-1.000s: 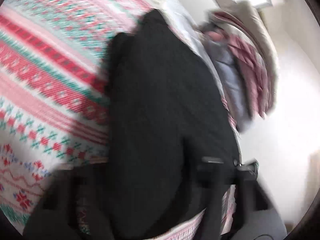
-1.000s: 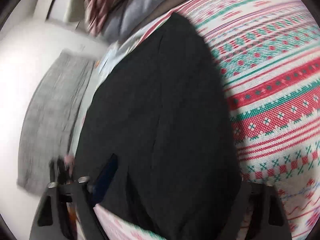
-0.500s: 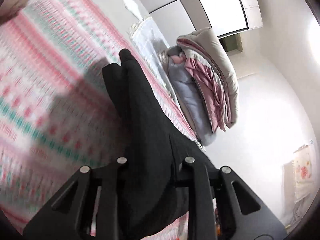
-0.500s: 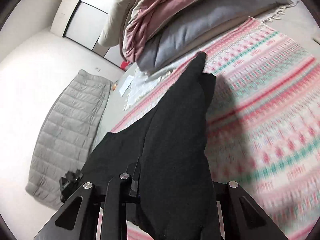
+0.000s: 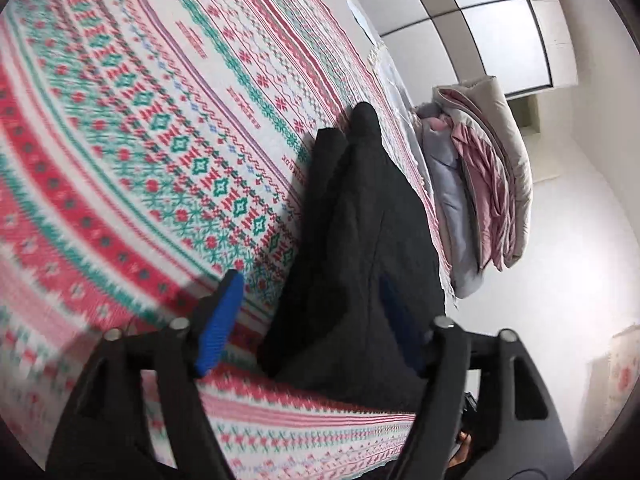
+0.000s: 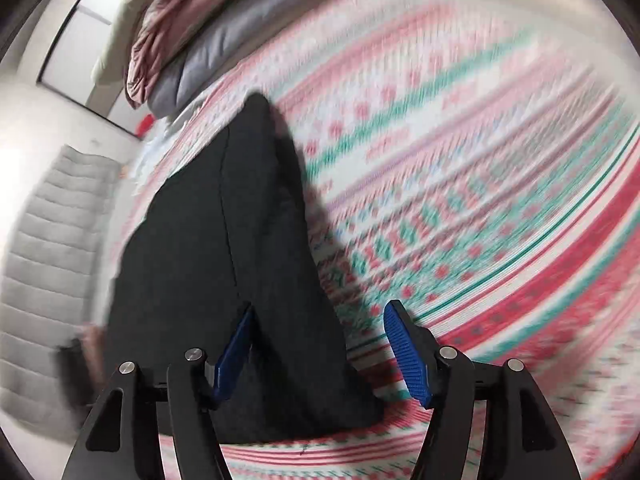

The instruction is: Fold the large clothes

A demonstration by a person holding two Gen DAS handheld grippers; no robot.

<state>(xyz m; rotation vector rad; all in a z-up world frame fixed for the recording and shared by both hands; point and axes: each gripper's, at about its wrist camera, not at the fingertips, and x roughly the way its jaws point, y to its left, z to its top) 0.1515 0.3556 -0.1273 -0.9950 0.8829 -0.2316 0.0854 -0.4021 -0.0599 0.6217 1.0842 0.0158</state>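
A long black garment lies folded lengthwise on the red, green and white patterned bedspread, running away from both cameras. My left gripper hangs over its near end with the jaws opening; the blue pads stand apart on either side of the cloth and do not press it. In the right wrist view the same garment sits between the spreading jaws of my right gripper. Its left pad is close against the cloth and its right pad is clear over the bedspread.
A pile of folded grey, pink and beige bedding lies along the far edge of the bed. A grey quilted mat lies on the white floor beside the bed. Wardrobe panels line the far wall.
Both grippers were shut on the black garment half a second ago. Now both pairs of jaws have spread wide and the cloth rests on the bedspread.
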